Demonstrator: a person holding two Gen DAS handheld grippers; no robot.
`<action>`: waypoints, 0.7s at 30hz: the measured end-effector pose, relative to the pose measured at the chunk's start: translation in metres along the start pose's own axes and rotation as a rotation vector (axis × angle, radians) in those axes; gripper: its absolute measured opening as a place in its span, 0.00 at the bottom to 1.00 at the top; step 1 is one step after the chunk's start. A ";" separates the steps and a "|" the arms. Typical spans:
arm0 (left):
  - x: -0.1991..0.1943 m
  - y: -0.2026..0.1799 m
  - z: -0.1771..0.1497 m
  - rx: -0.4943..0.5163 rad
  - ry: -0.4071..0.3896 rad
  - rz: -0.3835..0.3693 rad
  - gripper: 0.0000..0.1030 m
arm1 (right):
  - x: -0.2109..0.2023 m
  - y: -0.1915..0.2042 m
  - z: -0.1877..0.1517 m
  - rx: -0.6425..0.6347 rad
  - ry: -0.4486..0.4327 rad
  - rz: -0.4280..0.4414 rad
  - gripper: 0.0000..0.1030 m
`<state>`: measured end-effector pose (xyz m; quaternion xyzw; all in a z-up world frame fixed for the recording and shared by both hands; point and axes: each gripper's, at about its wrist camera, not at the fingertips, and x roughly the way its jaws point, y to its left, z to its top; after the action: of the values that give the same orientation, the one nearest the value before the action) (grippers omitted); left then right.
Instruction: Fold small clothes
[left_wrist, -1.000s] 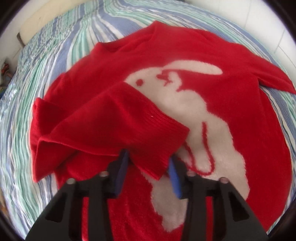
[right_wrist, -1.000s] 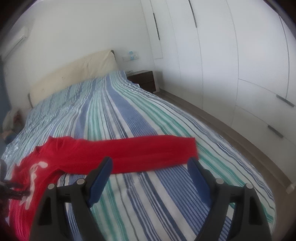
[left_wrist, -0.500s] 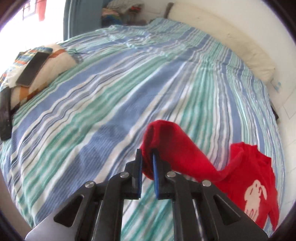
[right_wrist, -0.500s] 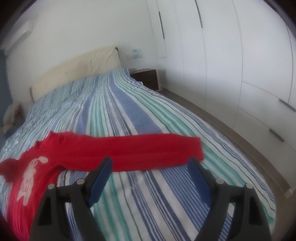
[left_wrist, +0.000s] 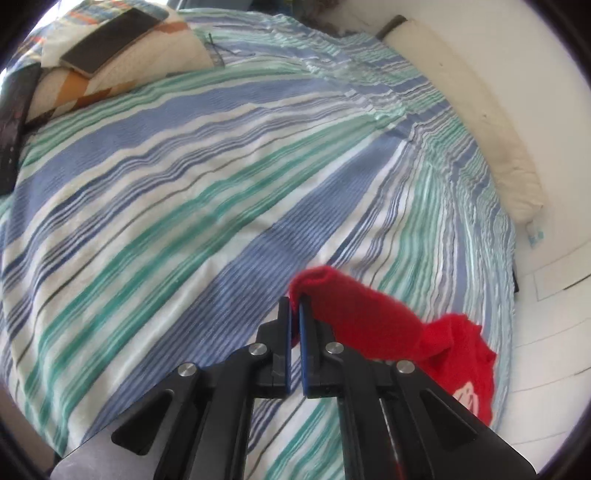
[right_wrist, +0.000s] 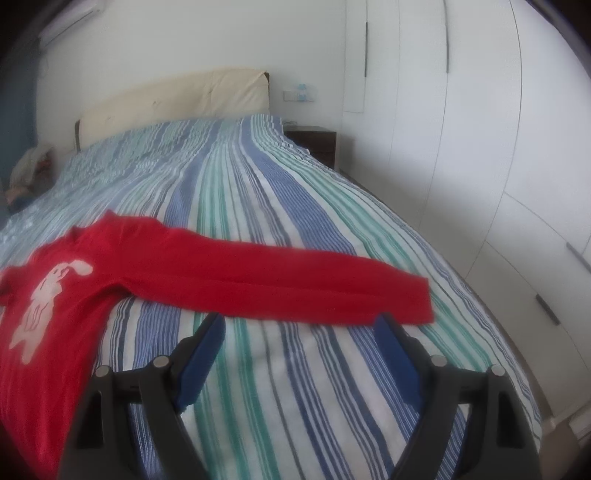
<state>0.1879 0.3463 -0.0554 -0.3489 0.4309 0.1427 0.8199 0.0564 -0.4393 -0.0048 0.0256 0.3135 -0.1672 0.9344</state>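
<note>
The left gripper (left_wrist: 295, 306) has its jaws pinched tight on the cuff of the red sweater (right_wrist: 122, 269), lifting that sleeve off the striped bed (left_wrist: 184, 192). Lots of bare bed lies beyond it. The right gripper (right_wrist: 299, 332) has wide, empty jaws just near the other sleeve's edge. No writing shows.

Red sweater (right_wrist: 229, 273): soft fuzzy knit, matt. Bed cover (left_wrist: 207, 192): striped woven cloth, matt, lightly wrinkled. Headboard (right_wrist: 177, 96): cream padded, leather-like, scuffed. Wardrobe doors (right_wrist: 461, 129): smooth white, faint sheen. Left hand-held gripper (left_wrist: 294, 314): matt black plastic, shiny metal rivets, blue pads. Phone (left_wrist: 110, 37) at the bed's edge: glossy dark screen.
</note>
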 end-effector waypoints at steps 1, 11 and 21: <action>0.000 0.003 0.002 0.006 -0.002 0.010 0.02 | 0.001 0.001 0.000 -0.001 0.004 0.006 0.79; 0.014 0.025 0.016 0.003 0.089 0.084 0.02 | 0.011 -0.006 -0.003 0.046 0.054 0.021 0.79; 0.049 0.059 0.008 -0.037 0.066 0.154 0.02 | 0.009 -0.006 -0.006 0.044 0.053 0.015 0.79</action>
<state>0.1898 0.3903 -0.1180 -0.3344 0.4805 0.2018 0.7852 0.0577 -0.4469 -0.0140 0.0530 0.3342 -0.1665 0.9262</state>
